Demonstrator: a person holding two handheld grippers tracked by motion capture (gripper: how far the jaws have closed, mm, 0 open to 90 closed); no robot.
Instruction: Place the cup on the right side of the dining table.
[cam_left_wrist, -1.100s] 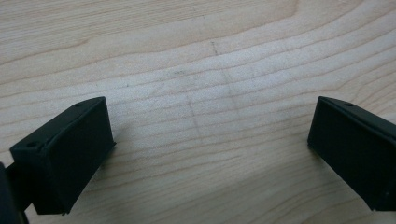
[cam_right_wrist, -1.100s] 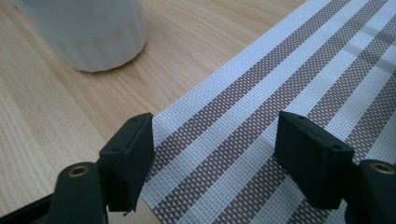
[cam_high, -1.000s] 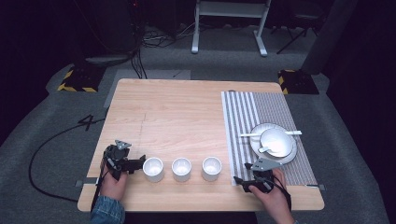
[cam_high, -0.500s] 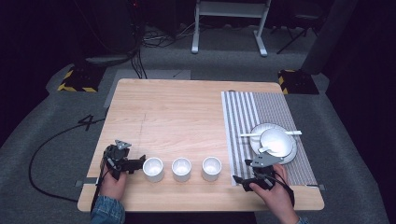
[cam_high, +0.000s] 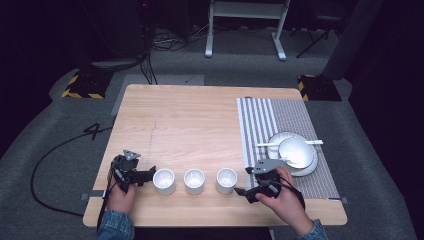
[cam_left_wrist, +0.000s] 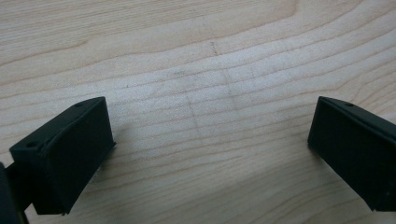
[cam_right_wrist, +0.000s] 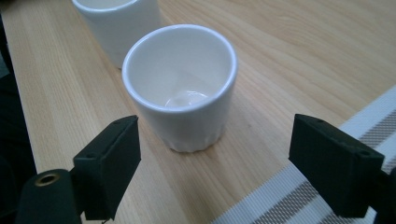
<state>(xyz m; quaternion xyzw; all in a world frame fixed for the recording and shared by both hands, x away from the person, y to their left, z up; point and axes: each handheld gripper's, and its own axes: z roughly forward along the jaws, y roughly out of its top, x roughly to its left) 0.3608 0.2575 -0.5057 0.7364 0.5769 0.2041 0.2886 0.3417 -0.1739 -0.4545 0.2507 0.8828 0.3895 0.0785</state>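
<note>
Three white cups stand in a row near the table's front edge: left cup, middle cup, right cup. My left gripper lies just left of the left cup, its jaws open. In the left gripper view the left gripper spans bare wood with nothing between its jaws. My right gripper is open just right of the right cup. In the right gripper view the right gripper faces that empty cup, which stands slightly beyond the fingertips; another cup stands behind it.
A striped placemat covers the right part of the wooden table. On it sits a stack of white plates topped by a bowl, with a spoon across it. A hand holds each gripper from the front edge.
My right gripper has shifted left, closer to the right cup. The left gripper and the cups have stayed where they were.
</note>
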